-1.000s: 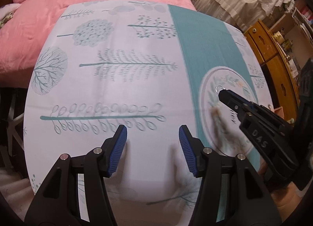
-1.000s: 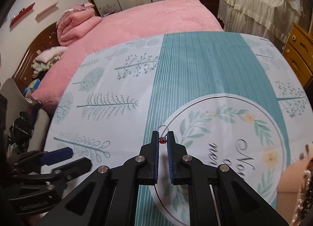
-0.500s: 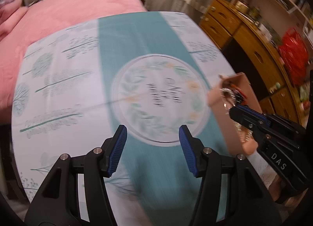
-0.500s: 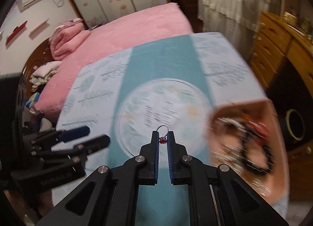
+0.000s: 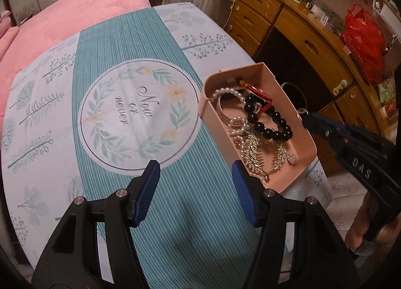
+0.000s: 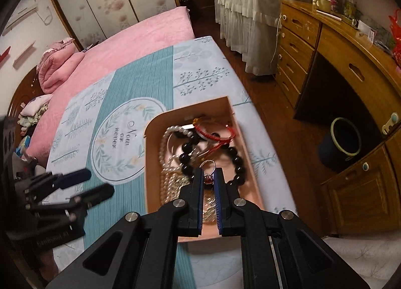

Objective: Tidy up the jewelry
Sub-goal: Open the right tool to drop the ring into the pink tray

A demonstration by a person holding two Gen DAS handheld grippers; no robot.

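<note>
My right gripper (image 6: 208, 174) is shut on a small silver ring with a red stone (image 6: 208, 165) and hangs over the pink box (image 6: 149, 163). In the left wrist view it (image 5: 306, 119) sits at the right wall of the pink box (image 5: 207, 111). The box holds a black bead bracelet (image 5: 265, 131), a pearl bracelet (image 5: 228, 92), red cord and gold pieces. My left gripper (image 5: 195, 166) hovers over the teal stripe of the tablecloth (image 5: 120, 51), just left of the box. Its jaws are opening and nothing is between them.
The box stands near the table's right edge. Beyond that edge are a wooden dresser (image 6: 295, 46), a dark bin (image 6: 342, 143) on the floor and a red bag (image 5: 363, 38). A pink bed (image 5: 75, 18) lies behind the table.
Both grippers swept right across the table, from the leaf-printed left part to the pink box. The ring stayed clamped in the right gripper. The left jaws stand slightly wider.
</note>
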